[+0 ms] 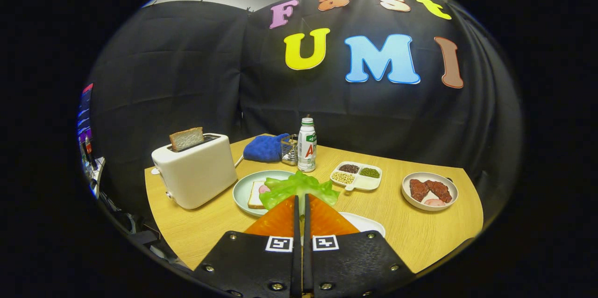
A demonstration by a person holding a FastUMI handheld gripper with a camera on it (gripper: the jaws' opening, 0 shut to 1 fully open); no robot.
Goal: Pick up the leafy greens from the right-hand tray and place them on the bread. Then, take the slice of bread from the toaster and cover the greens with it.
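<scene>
- The gripper point(301, 199) sits at bottom centre of the frame, its jaws closed to a thin slit and clamped on the leafy greens point(299, 188).
- The greens fan out just past the fingertips, hanging over the near right part of a pale green plate point(243, 188) at centre frame.
- On that plate lies a slice of bread point(255, 195) with something pink on it (partly hidden by the leaves).
- A white toaster point(196, 173) stands at left of centre on the bench point(411, 235), a second slice of bread point(186, 138) sticking up from its slot.
- Behind the plate, at centre, stand a white bottle point(307, 144), a blue cloth point(265, 147) and a small wire rack point(289, 149).
- Right of centre is a divided white dish point(356, 176) holding beans and seeds; further right, a round bowl point(430, 190) with reddish-brown pieces.
- A white tray point(366, 224) edge shows just right of the fingers.
</scene>
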